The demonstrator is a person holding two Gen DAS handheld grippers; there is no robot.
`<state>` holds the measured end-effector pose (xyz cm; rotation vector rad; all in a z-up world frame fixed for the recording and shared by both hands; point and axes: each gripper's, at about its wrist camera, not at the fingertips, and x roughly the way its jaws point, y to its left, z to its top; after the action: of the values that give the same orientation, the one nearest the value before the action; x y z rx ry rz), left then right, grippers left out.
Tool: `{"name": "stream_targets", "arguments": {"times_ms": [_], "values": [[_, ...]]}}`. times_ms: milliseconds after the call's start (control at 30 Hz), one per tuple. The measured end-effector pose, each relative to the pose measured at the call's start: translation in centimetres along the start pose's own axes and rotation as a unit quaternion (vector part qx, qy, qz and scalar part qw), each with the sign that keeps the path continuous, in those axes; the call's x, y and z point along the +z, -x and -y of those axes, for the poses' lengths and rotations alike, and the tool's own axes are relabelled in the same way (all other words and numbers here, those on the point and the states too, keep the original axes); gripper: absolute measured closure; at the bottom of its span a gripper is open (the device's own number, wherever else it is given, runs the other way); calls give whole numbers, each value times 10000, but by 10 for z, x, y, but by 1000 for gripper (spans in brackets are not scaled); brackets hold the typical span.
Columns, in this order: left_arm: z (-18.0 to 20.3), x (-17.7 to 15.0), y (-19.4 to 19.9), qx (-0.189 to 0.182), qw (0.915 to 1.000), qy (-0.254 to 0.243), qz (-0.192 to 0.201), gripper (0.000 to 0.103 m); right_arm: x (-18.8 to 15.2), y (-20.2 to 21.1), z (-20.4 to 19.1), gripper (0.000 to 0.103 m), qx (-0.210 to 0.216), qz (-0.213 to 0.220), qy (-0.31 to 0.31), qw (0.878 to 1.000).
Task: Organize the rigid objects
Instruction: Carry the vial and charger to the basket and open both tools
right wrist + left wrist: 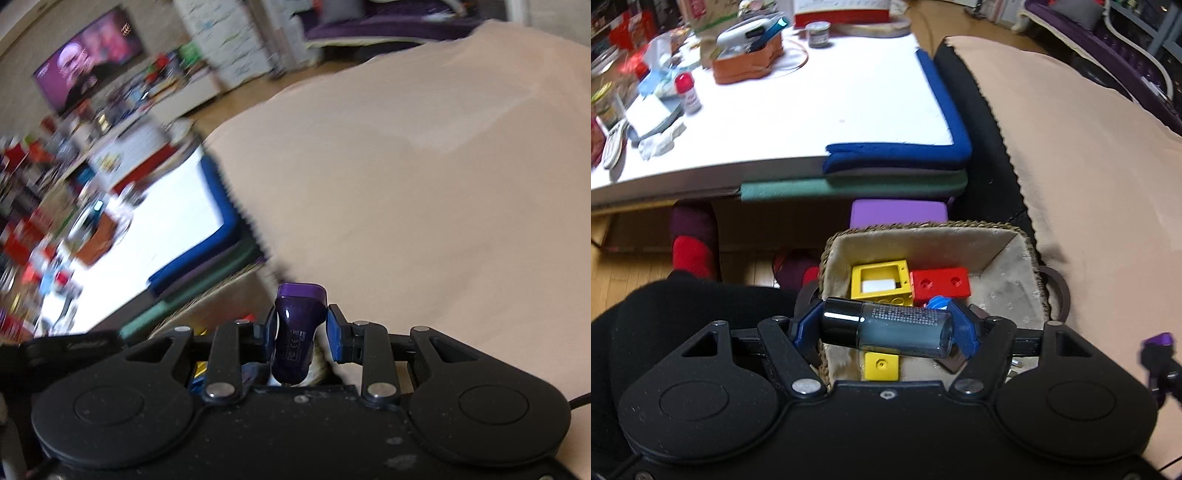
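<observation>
While the left gripper [886,332] is holding the bottle [886,328] sideways over the basket [1012,266], it could slip, and the right gripper [300,332] is squeezing a charger [297,332].

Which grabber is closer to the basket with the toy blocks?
Left. The left gripper hangs right over the basket, holding a small bottle above the blocks. The right gripper, clamped on a purple charger, is off to the basket's right.

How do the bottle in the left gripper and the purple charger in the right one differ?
The bottle is smoky grey with a black cap; the car charger is glossy purple. The bottle lies crosswise over the basket; the charger points forward, away from the camera. Both are clamped between blue pads.
</observation>
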<state>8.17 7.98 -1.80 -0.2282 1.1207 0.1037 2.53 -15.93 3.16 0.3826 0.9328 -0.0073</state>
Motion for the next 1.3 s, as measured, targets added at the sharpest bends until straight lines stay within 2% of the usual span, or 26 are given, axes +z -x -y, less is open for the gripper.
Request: {"name": "stream_targets", "arguments": {"times_ms": [167,467,833,967,1033,1067,1133,1200,1300], "values": [[5,-2,-6,103,9998,-95,-114,37,-10,-23,-32,75,72,-324,365,9988],[-1,0,-11,200,9997,26,-162,37,-3,-57,-53,76,-142,-635,760,9950],[-1,-3,-10,355,9993,-90,-120,37,-8,-69,-77,76,-351,-677,972,9923],[0,-4,-9,311,9994,-127,-101,32,-7,-70,-78,74,-446,-646,990,9920],[0,-3,-9,289,9995,-125,-91,27,-5,-69,-78,72,-503,-587,1009,9919],[0,-3,-8,277,9995,-133,-81,27,-4,-69,-77,71,-518,-568,1013,9919],[1,-4,-8,283,9994,-169,-68,26,-2,-67,-76,63,-549,-542,997,9920],[2,-4,-8,258,9995,-195,-71,22,-2,-66,-74,62,-595,-507,1005,9919],[4,-4,-6,229,9994,-245,-47,21,-2,-65,-70,55,-693,-474,1019,9912]]}}
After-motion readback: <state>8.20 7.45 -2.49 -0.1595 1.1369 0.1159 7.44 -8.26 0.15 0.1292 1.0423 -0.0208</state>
